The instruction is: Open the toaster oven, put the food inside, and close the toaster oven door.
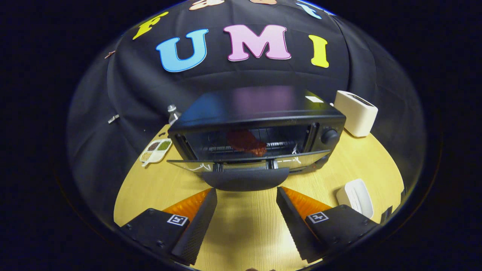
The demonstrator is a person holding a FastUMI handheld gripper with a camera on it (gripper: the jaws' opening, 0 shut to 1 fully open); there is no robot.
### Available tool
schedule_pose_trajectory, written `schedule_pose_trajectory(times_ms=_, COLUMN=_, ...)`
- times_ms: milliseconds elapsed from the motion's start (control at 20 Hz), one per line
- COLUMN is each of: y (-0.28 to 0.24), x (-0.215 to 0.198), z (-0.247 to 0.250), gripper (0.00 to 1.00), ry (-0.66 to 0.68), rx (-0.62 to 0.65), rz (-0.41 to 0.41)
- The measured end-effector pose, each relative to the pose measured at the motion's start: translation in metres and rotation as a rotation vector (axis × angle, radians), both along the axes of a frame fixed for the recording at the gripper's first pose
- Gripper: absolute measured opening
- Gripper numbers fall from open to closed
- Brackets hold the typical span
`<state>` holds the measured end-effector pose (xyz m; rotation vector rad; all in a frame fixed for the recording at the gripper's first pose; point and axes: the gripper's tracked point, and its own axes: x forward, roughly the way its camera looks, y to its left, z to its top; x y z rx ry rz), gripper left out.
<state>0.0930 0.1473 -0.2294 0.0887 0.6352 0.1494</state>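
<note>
The black oven [260, 124] is sitting square on the bench [244, 226], control knob [330, 136] at its right end. Its glass door [244, 165] is hanging open, folded down flat toward the front, the dark handle [245, 179] jutting out at the front. The reddish-brown food [246, 142] is lying inside on the wire rack [276, 145], just left of centre.

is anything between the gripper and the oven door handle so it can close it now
Nothing visible stands in the way. The open gripper sits just short of the door handle, with bare table between the fingers. The door hangs open and the food lies inside the toaster oven, clear of the door.
</note>
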Motion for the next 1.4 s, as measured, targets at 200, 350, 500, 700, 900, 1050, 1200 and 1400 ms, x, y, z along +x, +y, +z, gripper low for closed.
schedule_pose_trajectory(times_ms=200, y=0.000, x=0.013, z=0.037, gripper=0.99, ry=-0.078, rx=0.013, rz=0.002)
schedule_pose_trajectory(times_ms=350, y=-0.009, x=0.018, z=0.083, gripper=0.98, ry=-0.183, rx=0.005, rz=0.029)
schedule_pose_trajectory(times_ms=500, y=-0.025, x=0.019, z=0.134, gripper=0.98, ry=-0.292, rx=0.024, rz=0.038)
schedule_pose_trajectory(times_ms=700, y=-0.056, x=0.012, z=0.195, gripper=0.98, ry=-0.399, rx=0.047, rz=0.017)
schedule_pose_trajectory(times_ms=900, y=-0.092, x=-0.005, z=0.234, gripper=0.98, ry=-0.469, rx=-0.014, rz=0.012)
schedule_pose_trajectory(times_ms=1050, y=-0.114, x=-0.038, z=0.243, gripper=0.98, ry=-0.475, rx=-0.004, rz=-0.004)
schedule_pose_trajectory(times_ms=1200, y=-0.132, x=-0.061, z=0.234, gripper=0.98, ry=-0.410, rx=0.062, rz=-0.056)
schedule_pose_trajectory(times_ms=1400, y=-0.150, x=-0.056, z=0.232, gripper=0.98, ry=-0.408, rx=0.087, rz=-0.094)
